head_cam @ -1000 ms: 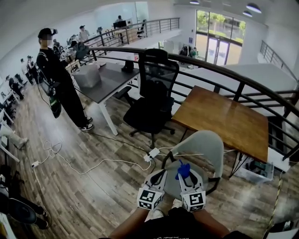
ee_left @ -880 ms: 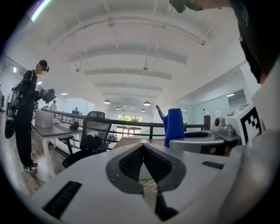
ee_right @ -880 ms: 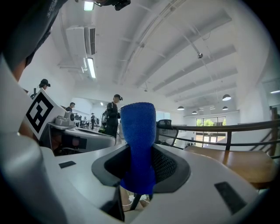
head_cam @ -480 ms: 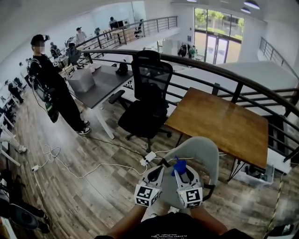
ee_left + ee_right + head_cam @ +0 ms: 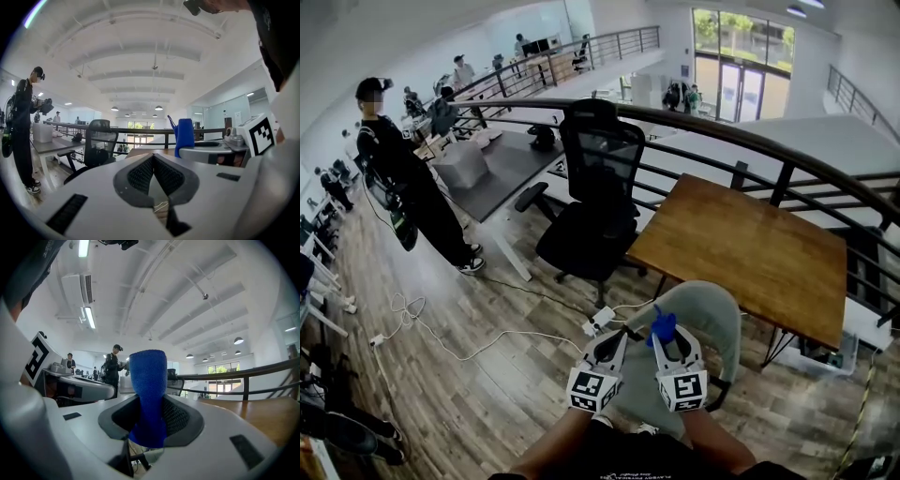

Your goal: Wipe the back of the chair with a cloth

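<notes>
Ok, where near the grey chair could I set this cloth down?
The wooden table beyond the grey chair is bare all over, railing behind it: best spot for the cloth. Left of the chair the floor is crowded: power strip, loose cables, then the black office chair.

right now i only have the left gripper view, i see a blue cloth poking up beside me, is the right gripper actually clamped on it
Observer: Yes. The right gripper view shows the right gripper with its jaws shut on the blue cloth, which stands up out of them.
Operator: where's the chair to wipe, i only see a black one far off
Observer: The head view shows a grey chair just below and ahead of both grippers, in front of the wooden table.
Operator: anything on the floor near it
Observer: A white power strip with cables lies on the floor just left of that chair.
</notes>
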The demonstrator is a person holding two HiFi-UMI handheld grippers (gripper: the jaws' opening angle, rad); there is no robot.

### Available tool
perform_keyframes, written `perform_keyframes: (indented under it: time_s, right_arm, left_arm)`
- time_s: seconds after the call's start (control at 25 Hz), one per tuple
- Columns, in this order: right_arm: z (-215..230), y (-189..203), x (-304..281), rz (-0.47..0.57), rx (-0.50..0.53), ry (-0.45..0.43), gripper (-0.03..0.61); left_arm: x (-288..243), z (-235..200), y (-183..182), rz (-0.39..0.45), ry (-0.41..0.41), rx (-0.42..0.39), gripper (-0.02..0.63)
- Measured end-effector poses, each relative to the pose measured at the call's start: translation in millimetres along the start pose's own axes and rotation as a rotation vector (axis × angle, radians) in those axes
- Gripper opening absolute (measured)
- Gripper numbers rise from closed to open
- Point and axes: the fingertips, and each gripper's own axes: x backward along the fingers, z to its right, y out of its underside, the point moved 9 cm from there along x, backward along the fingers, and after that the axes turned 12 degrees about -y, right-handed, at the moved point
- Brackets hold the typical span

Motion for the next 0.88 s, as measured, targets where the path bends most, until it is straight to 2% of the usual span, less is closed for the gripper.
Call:
perform_keyframes:
  time_s: [0.2,0.52,0.88]
  right_arm:
    - [4.2,3.4,-15.2,-0.012,-0.006,0.005,0.135]
    - [18.3,11.0,-40.4,-0.048,-0.016,0.081,0.135]
    - [32.0,65.4,-59.7,-0.123,-0.088,0.168,0.135]
  left_arm:
    - [-23.1,-7.2,-0.9,0.009,0.02,0.008,0.003]
    - [-63.1,-32.5,6.3,-0.017,0.082,0.009,0.003]
    - [-97.5,-39.5,59.3,-0.111,0.169,0.017,0.003]
